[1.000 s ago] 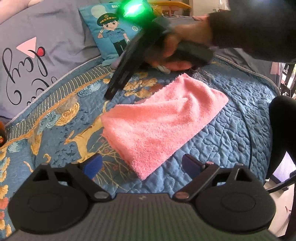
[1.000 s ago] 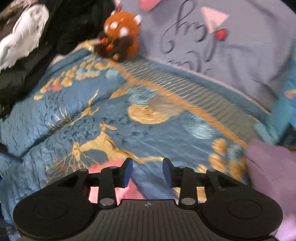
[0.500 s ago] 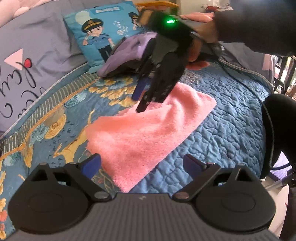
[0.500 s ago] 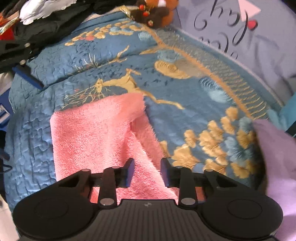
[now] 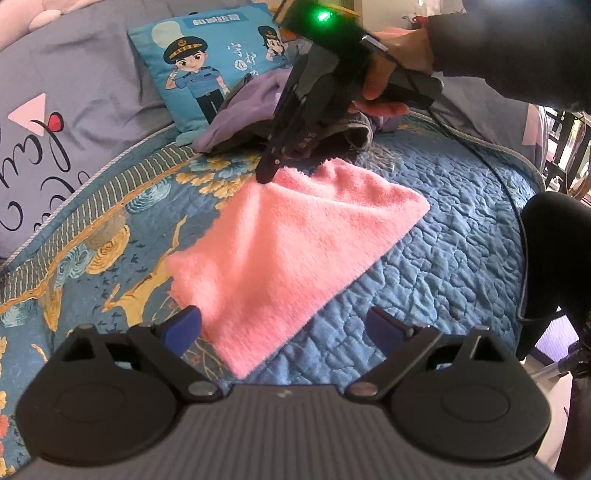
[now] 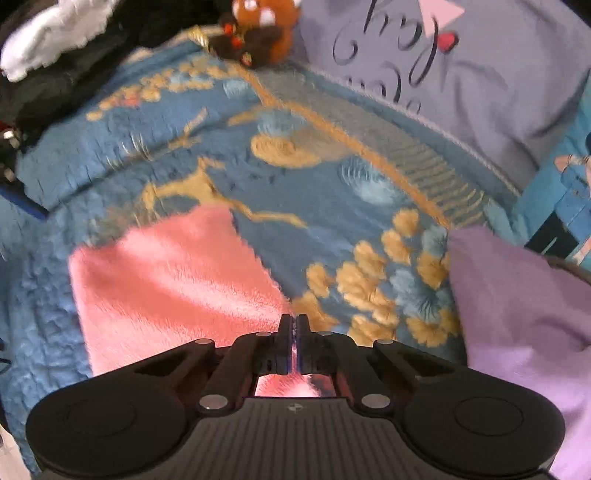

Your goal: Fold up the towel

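A pink towel (image 5: 295, 243) lies folded on the blue quilt (image 5: 454, 236), one corner pointing toward me in the left wrist view. My left gripper (image 5: 284, 328) is open and held low, its blue pads on either side of that near corner without touching it. My right gripper (image 5: 267, 173), held by a hand in a dark sleeve, comes down from above onto the towel's far corner. In the right wrist view the right gripper (image 6: 294, 323) has its jaws pressed together on the edge of the towel (image 6: 173, 273), which tents up slightly there.
A crumpled purple cloth (image 5: 243, 110) lies just behind the towel, also at the right as the purple cloth (image 6: 524, 325). A cartoon cushion (image 5: 207, 74) and a grey pillow (image 5: 66, 92) back the bed. A plush toy (image 6: 258, 33) sits far off. A person's dark leg (image 5: 554, 258) stands at the bed's right edge.
The right gripper swung down to the towel's far corner and closed from a narrow gap to shut. The left gripper stayed open near the front corner.
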Demonstrator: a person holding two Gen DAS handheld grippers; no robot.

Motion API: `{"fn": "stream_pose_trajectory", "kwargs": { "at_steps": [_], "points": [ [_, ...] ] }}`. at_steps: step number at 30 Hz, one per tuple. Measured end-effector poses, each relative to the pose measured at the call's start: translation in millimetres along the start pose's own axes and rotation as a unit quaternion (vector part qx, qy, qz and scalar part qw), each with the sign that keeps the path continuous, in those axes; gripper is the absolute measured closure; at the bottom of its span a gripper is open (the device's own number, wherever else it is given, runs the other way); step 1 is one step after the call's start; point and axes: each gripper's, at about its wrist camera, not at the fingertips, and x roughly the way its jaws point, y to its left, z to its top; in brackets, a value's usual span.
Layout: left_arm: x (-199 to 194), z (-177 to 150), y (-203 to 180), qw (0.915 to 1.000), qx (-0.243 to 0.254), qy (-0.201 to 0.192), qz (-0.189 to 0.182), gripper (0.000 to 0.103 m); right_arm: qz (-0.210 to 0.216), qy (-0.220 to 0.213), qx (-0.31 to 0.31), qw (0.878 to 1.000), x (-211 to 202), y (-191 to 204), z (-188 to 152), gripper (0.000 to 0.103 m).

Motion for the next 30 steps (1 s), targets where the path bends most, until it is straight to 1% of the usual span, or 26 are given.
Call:
{"fn": "stream_pose_trajectory", "kwargs": {
  "at_steps": [1,2,3,4,5,7,8,9,11,12,14,16,18,20,23,28,30],
  "points": [
    [0.6,0.1,-0.1,1.0,-0.001,0.001,0.001,0.006,-0.002,0.011,-0.001,1.0,6.8,1.8,-1.1,0.095],
    [0.7,0.2,-0.2,1.0,-0.002,0.002,0.001,0.006,-0.002,0.012,-0.001,1.0,9.6,4.2,-2.8,0.09],
    [0.4,0.4,-0.3,1.0,-0.002,0.002,0.0,0.006,-0.002,0.012,-0.001,1.0,12.1,6.6,-4.5,0.09],
    [-0.2,0.4,-0.5,1.0,-0.002,0.002,0.0,0.006,-0.002,0.001,0.005,1.0,9.7,7.2,-5.7,0.086],
    [-0.9,0.3,-0.6,1.0,-0.002,0.002,0.0,0.005,-0.005,-0.015,0.02,1.0,4.5,5.9,-7.4,0.078],
    [-2.2,-0.2,-0.5,1.0,-0.001,0.003,0.002,0.005,-0.017,-0.045,0.054,0.997,-10.3,2.8,-12.3,0.069],
    [-2.5,-0.6,-0.3,1.0,-0.001,0.004,0.005,0.005,-0.02,-0.056,0.063,0.996,-19.1,4.5,-15.4,0.067],
    [-2.9,-1.3,0.3,1.0,-0.003,0.005,0.006,0.005,-0.022,-0.066,0.07,0.995,-28.0,6.4,-18.5,0.067],
    [-4.1,-3.6,2.4,0.9999,-0.009,0.007,0.007,0.004,-0.009,-0.08,0.053,0.995,-42.2,24.9,-22.7,0.067],
    [-4.8,-5.3,3.5,0.9998,-0.013,0.008,0.009,0.004,0.002,-0.082,0.029,0.996,-46.8,40.9,-24.7,0.067],
    [-7.2,-10.0,5.3,0.9996,-0.021,0.01,0.014,0.004,0.014,-0.086,-0.048,0.995,-50.1,81.6,-27.0,0.067],
    [-11.4,-15.8,6.4,0.9993,-0.03,0.013,0.019,0.004,0.026,-0.09,-0.117,0.989,-46.9,117.0,-26.0,0.067],
    [-17.3,-22.6,7.0,0.9989,-0.037,0.016,0.023,0.004,0.038,-0.092,-0.153,0.983,-38.3,142.2,-20.6,0.068],
    [-24.3,-29.9,7.4,0.9986,-0.039,0.021,0.029,0.004,0.044,-0.089,-0.165,0.981,-25.3,157.6,-10.3,0.068],
    [-35.7,-41.4,10.2,0.9982,-0.042,0.027,0.034,0.004,0.044,-0.085,-0.173,0.98,-9.2,168.4,-0.4,0.07],
    [-46.6,-54.5,16.7,0.9976,-0.051,0.026,0.04,0.004,0.031,-0.067,-0.151,0.986,8.3,163.8,9.1,0.072],
    [-48.0,-57.9,18.3,0.9974,-0.057,0.022,0.039,0.004,0.035,-0.054,-0.15,0.987,16.8,165.5,9.4,0.072]
  ]
}}
